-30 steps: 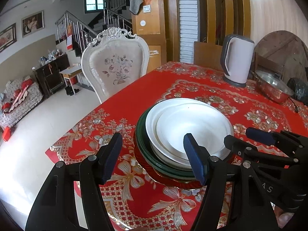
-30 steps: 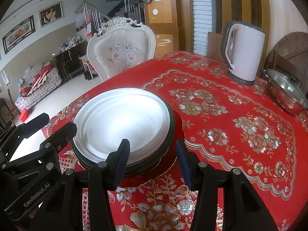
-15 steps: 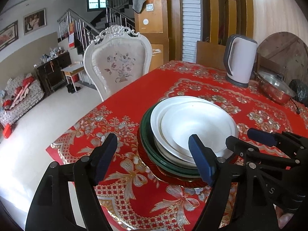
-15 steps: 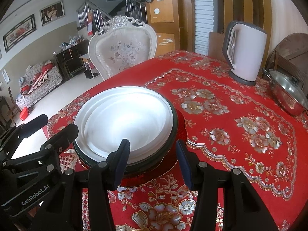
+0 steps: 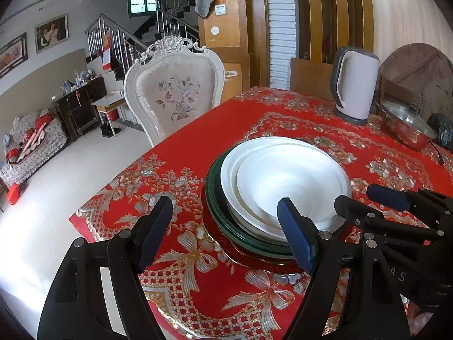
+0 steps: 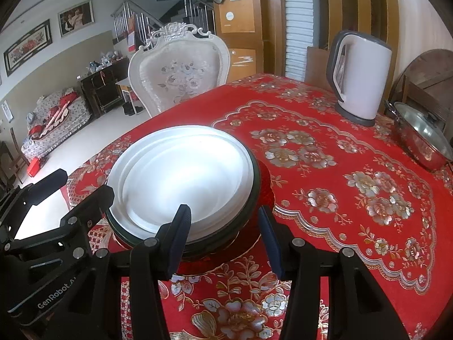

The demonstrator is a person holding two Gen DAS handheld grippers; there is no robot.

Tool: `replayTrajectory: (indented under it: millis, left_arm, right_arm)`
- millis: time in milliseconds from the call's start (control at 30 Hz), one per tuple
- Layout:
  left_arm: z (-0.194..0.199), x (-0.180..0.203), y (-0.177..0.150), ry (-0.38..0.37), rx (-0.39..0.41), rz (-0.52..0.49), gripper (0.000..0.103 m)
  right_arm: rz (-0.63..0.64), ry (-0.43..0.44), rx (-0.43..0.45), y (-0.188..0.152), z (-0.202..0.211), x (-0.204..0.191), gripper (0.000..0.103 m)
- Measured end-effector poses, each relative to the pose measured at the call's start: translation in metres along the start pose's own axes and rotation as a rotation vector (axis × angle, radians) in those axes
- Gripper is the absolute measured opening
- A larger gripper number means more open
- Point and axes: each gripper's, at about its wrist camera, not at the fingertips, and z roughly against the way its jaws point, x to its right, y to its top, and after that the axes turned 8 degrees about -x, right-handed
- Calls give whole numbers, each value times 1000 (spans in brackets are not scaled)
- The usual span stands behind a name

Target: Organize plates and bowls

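Now both sets of jaws stand parted and empty: the left gripper (image 5: 225, 231) and right gripper (image 6: 223, 233) flank the near rim of the nested stack of glossy white ceramic bowls (image 6: 181, 178) on a dark green plate (image 5: 219, 221), on the red floral-clothed bench (image 6: 325, 170). Stacking looks finished; the next move would likely need a careful rim grip.

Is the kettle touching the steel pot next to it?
Apart. In the right wrist view, a strip of red tablecloth shows plainly between the base of the kettle and the steel pot.
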Motion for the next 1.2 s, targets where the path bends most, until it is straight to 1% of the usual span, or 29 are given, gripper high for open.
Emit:
replayTrajectory:
  millis: [1200]
  left_arm:
    - [2, 3, 0, -23, -9, -1, 78]
  right_arm:
    - [1, -6, -10, -1, 2, 4, 50]
